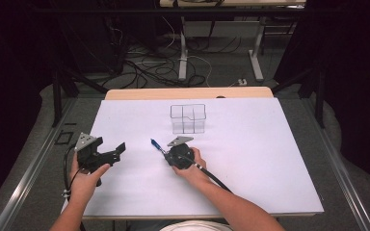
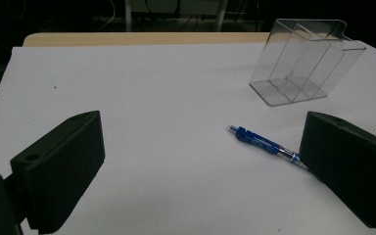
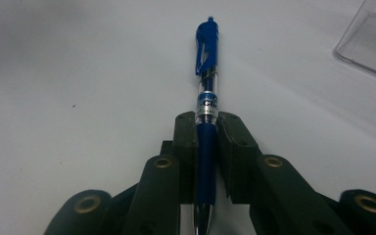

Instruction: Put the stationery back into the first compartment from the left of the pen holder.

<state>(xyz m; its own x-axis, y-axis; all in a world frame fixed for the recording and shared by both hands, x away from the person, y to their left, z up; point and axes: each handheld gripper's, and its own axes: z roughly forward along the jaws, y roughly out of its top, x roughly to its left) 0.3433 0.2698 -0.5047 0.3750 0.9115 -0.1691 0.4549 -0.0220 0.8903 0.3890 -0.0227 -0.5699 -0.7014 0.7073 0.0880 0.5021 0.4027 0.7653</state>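
A blue click pen (image 3: 206, 73) is clamped lengthwise between the jaws of my right gripper (image 3: 207, 122), its clip end pointing away from me. From above, the pen (image 1: 156, 145) sticks out up and to the left of the right gripper (image 1: 165, 154), near the middle of the white sheet. A clear plastic organiser (image 1: 188, 118) with several compartments stands upright just behind it. My left gripper (image 1: 116, 152) hovers at the left of the sheet, jaws wide apart with nothing between them. Between those jaws I see the pen (image 2: 262, 142) and the organiser (image 2: 307, 62) farther off.
The white sheet (image 1: 250, 159) covers a wooden table whose back edge (image 1: 188, 93) shows as a tan strip. Beyond lie a grey floor, cables and table legs (image 1: 183, 53). Dark curtains close off both sides.
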